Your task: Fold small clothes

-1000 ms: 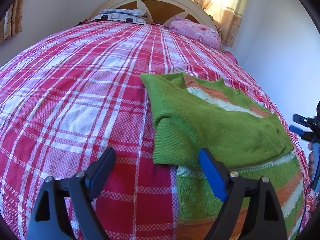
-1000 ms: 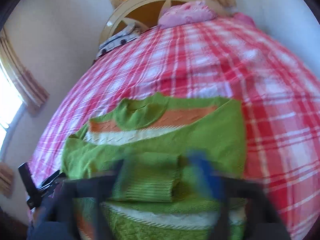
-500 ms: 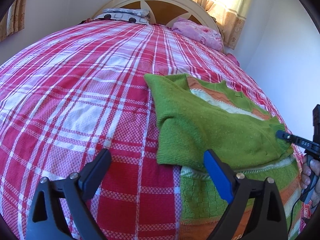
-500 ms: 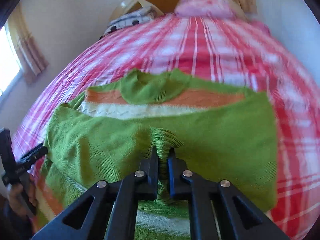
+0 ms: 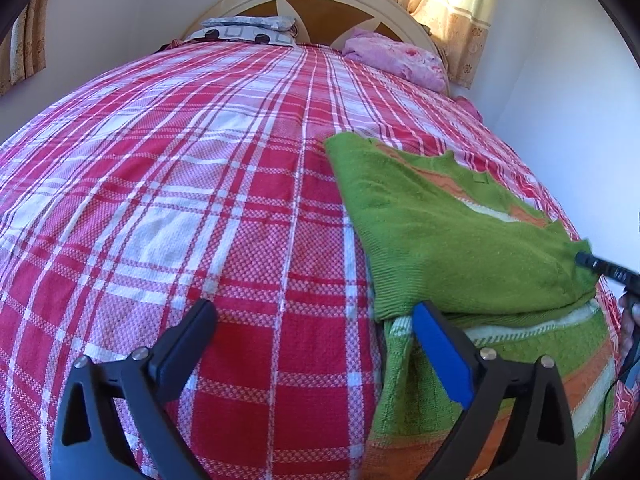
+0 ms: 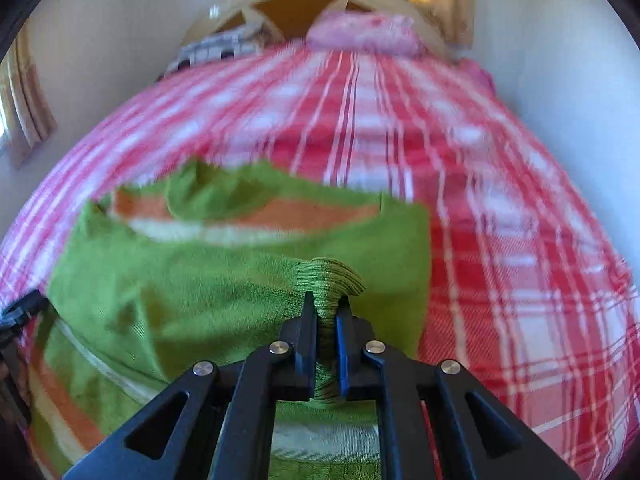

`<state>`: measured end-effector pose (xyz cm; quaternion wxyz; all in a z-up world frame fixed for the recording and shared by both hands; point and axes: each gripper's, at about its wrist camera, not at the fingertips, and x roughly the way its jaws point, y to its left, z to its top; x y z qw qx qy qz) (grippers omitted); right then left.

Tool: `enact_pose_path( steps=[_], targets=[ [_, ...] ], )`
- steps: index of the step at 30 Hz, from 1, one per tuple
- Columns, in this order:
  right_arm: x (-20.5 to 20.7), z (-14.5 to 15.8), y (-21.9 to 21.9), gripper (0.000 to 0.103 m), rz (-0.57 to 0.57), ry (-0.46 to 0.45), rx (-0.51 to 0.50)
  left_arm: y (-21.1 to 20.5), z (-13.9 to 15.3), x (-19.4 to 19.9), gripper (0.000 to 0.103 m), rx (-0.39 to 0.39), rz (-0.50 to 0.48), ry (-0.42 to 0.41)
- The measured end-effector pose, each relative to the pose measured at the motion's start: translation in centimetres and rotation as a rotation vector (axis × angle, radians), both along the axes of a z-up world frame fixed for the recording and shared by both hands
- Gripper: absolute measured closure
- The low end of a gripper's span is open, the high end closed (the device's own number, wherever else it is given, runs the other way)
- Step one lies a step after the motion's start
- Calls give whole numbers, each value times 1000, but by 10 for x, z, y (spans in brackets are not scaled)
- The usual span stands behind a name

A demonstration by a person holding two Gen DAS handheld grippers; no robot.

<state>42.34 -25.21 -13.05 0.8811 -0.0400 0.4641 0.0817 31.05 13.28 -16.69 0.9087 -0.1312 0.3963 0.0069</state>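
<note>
A green knitted sweater (image 5: 452, 240) with orange and white stripes lies folded on the red plaid bedspread (image 5: 180, 200). My right gripper (image 6: 326, 304) pinches a bunched sleeve cuff (image 6: 332, 272) of the sweater (image 6: 200, 288) between its pads, and its jaws are opening slightly. In the left wrist view that gripper (image 5: 600, 266) reaches in at the sweater's right edge. My left gripper (image 5: 312, 312) stands wide and is still opening over bare bedspread. Its blue finger is at the sweater's left hem, with nothing between the fingers.
A pink pillow (image 5: 396, 60) and a patterned pillow (image 5: 248, 30) lie against the cream headboard (image 5: 320, 4). A white wall runs close along the bed's right side. The plaid cover stretches wide to the left of the sweater.
My right gripper came down over the sleeve cuff and shut on it; the gap has since widened a little. The left gripper's fingers spread slightly wider without moving.
</note>
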Motion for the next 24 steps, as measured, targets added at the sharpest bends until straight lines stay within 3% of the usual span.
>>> enact_pose_path(
  steps=[1, 3, 6, 8, 10, 12, 14, 19, 22, 24],
  targets=[
    [-1, -3, -2, 66, -12, -5, -9, -1, 0, 0, 2, 4, -1, 0],
    [-6, 0, -7, 48, -47, -28, -1, 1, 0, -1, 2, -4, -1, -4],
    [-17, 17, -2, 47, -23, -79, 43, 6, 0, -2, 1, -43, -1, -9],
    [-24, 27, 15, 47, 68, -95, 104, 7, -1, -1, 1, -53, -1, -7],
    [-28, 25, 34, 39, 165, -56, 138, 2, -1, 1, 0, -23, -1, 8],
    [-28, 10, 50, 38, 200, 3, 80, -6, -1, 3, 0, 34, 2, 26],
    [-23, -15, 54, 38, 174, 90, 39, -11, -2, 4, 0, 71, 5, 40],
    [-23, -4, 31, 38, 61, 52, 38, -10, -3, 3, 0, 91, 10, 42],
    [-28, 8, 10, 38, -52, -9, -51, -10, -3, 3, 0, 94, 14, 41],
    [-32, 19, 0, 37, -99, -54, -57, -12, -3, 3, 0, 109, 16, 44]
  ],
)
